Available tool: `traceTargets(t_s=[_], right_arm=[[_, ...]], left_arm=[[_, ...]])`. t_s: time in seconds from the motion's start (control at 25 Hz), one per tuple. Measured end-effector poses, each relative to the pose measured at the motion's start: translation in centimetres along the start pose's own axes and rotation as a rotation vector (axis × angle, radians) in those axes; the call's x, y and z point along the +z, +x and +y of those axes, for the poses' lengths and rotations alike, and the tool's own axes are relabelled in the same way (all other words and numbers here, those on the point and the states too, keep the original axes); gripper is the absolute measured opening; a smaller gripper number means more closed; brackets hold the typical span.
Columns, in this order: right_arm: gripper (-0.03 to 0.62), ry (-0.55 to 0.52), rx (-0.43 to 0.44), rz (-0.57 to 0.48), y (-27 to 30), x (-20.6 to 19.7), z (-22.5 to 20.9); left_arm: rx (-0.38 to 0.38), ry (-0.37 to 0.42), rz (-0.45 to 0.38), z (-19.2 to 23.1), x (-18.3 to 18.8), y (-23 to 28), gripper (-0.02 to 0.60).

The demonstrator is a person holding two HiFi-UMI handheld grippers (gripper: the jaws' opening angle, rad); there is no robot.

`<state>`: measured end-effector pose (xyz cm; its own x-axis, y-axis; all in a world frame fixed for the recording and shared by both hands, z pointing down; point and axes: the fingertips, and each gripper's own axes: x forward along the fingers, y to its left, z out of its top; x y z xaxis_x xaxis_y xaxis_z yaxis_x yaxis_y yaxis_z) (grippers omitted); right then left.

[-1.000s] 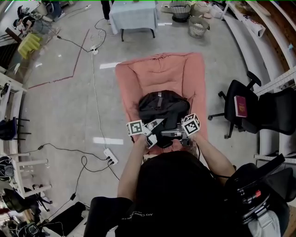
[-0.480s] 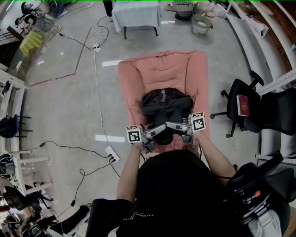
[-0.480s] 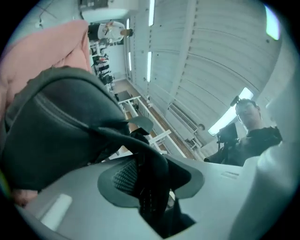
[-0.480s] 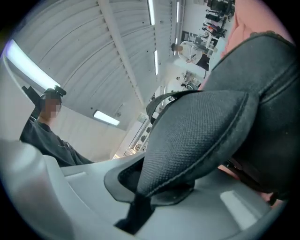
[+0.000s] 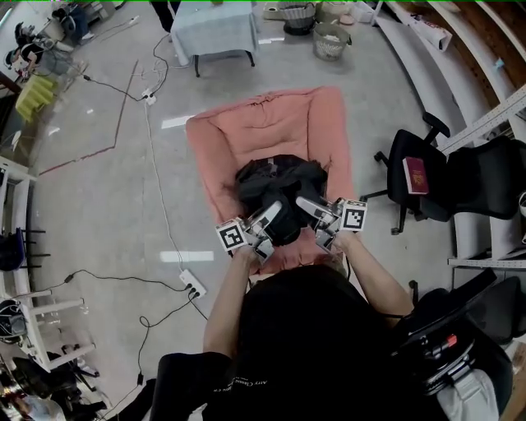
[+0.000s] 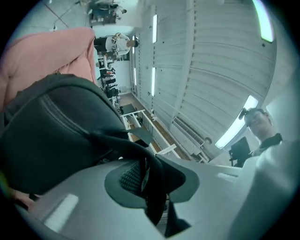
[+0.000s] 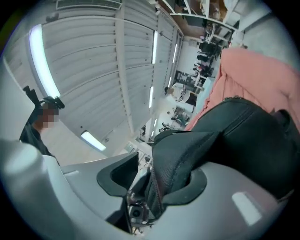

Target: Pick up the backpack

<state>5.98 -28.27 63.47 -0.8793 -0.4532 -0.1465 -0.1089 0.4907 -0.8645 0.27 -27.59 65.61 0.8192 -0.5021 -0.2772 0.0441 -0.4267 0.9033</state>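
Note:
A black backpack (image 5: 278,182) lies bunched on a pink cushion (image 5: 263,123). Both grippers reach into its near side. My left gripper (image 5: 271,214) has a thin black strap (image 6: 119,140) running between its jaws, which are closing and pinch it; the backpack body (image 6: 51,140) fills the left gripper view's left side. My right gripper (image 5: 304,203) has a padded shoulder strap (image 7: 180,157) lying between its jaws, which are opening. The strap rests on one jaw and the other pad (image 7: 119,176) stands clear of it.
A black office chair (image 5: 427,177) with a red book (image 5: 415,174) on its seat stands to the right. A power strip (image 5: 191,288) and cables lie on the floor to the left. A cloth-covered table (image 5: 209,25) and baskets (image 5: 330,39) stand beyond the cushion.
Both grippers have moved up the picture and apart, into the backpack's near side. The right jaws have opened. The backpack looks more bunched and pulled up.

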Motion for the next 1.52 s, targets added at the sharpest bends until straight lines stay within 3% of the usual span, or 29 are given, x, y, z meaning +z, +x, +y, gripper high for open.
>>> traceTargets(t_s=[0.08, 0.16, 0.32, 0.36, 0.48, 0.56, 0.72, 0.8, 0.88, 0.92, 1.04, 1.16, 1.28, 1.52], right_arm=[[0.131, -0.048, -0.095, -0.024, -0.3, 0.7, -1.3], [0.107, -0.071, -0.132, -0.040, -0.6, 1.6, -1.8], [0.115, -0.062, -0.120, -0.059, -1.3, 2.6, -1.3], [0.114, -0.050, -0.125, -0.058, -1.6, 2.4, -1.3], [0.110, -0.050, -0.147, -0.051, -1.6, 2.0, -1.6], [0.106, -0.066, -0.150, -0.057, -1.0, 2.1, -1.5], [0.097, -0.054, -0.151, -0.039, -1.3, 2.2, -1.7], [0.091, -0.036, -0.136, -0.045, -1.5, 2.4, -1.5], [0.070, -0.025, -0.153, -0.044, -2.1, 2.4, -2.3], [0.075, -0.026, -0.163, -0.034, -2.3, 2.2, -2.8], [0.083, -0.073, -0.159, 0.012, -1.8, 2.0, -2.1], [0.087, -0.093, -0.161, 0.005, -1.6, 2.5, -1.8], [0.092, -0.096, -0.198, -0.047, -1.0, 2.7, -2.5], [0.092, -0.217, -0.274, -0.026, 0.8, 2.3, -2.2]], left_arm=[[0.113, 0.086, 0.028, 1.3, -0.1, 0.8, 0.060], [0.159, 0.130, 0.027, 1.7, 0.4, 1.5, 0.060], [0.054, 0.017, 0.021, 1.4, 0.2, 3.2, 0.072], [0.066, 0.009, 0.039, 1.6, -0.1, 3.5, 0.071], [0.197, 0.076, 0.108, 3.0, -0.3, 4.2, 0.074], [0.227, 0.080, 0.113, 3.3, 0.2, 4.0, 0.078], [0.150, 0.027, 0.106, 2.3, 0.1, 4.2, 0.086], [0.099, 0.004, 0.103, 1.6, -0.3, 4.7, 0.134], [0.114, 0.030, 0.094, 1.7, -0.3, 4.6, 0.121], [0.138, 0.056, 0.085, 2.0, -0.1, 4.3, 0.072], [0.162, 0.132, 0.024, 2.0, 0.8, 3.0, 0.051], [0.195, 0.236, -0.127, 1.5, 3.3, 1.1, 0.051], [0.272, 0.282, -0.258, 1.0, 5.8, -0.6, 0.058], [0.388, 0.405, -0.269, 0.8, 6.3, -1.5, 0.058]])
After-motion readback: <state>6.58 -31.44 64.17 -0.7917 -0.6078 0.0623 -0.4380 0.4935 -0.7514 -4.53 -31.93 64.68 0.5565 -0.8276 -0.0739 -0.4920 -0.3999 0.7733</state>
